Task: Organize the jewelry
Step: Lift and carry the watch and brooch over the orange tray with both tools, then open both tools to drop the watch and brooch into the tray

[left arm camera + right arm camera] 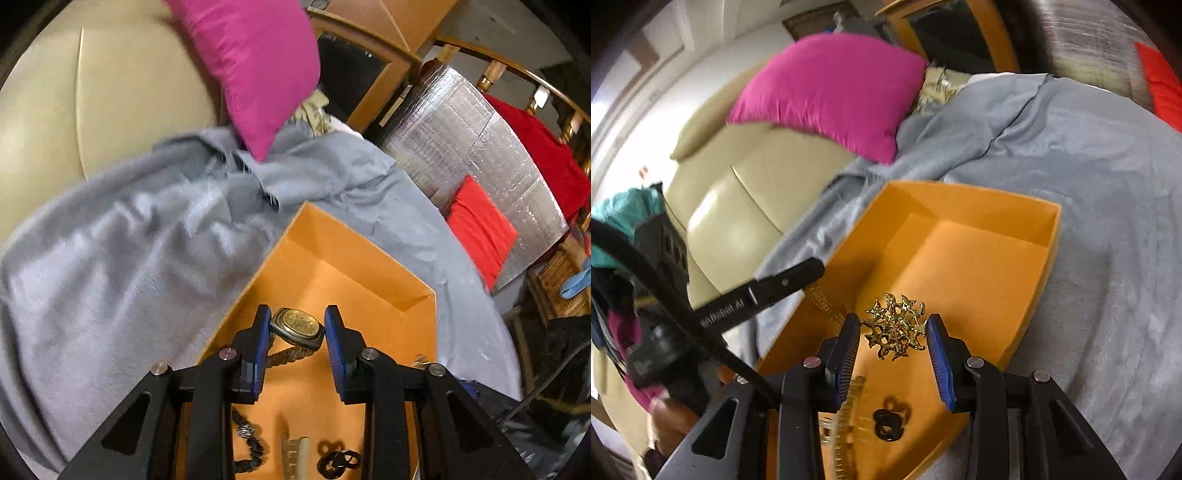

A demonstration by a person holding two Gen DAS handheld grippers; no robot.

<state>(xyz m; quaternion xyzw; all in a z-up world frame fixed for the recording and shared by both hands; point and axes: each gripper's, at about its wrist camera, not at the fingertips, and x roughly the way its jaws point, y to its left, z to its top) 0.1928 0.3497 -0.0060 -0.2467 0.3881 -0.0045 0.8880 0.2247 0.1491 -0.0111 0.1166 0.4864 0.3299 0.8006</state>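
In the left wrist view, the left gripper (297, 326) sits at lower centre, its jaws partly closed and clamped on a watch (295, 328); the blue pads (263, 332) press on both sides of the watch's face, and its metal band trails down and left beneath the left finger. The watch hangs over an open orange box (354, 280) that runs from centre to the bottom edge. On the box floor at the bottom lie a dark beaded bracelet (249, 439), a pale comb (291, 452) and a black ring-shaped piece (338, 459). The box rests on a grey blanket (129, 240) that fills the middle of the frame, with a pink pillow (255, 66) at upper centre and a beige cushion (110, 92) at upper left. In the right wrist view, the right gripper (893, 328) at lower centre is partly closed on a gold ornament (894, 326) of branching openwork, pinched between its pads above the box (979, 258). The left gripper (764, 291) reaches in from the left over the box's near corner, with the gold band (822, 301) hanging below its tip. The black piece (888, 424) and the comb (846, 417) lie on the box floor at the bottom. The pillow (831, 92) sits at upper centre, the blanket (1089, 184) at the right.
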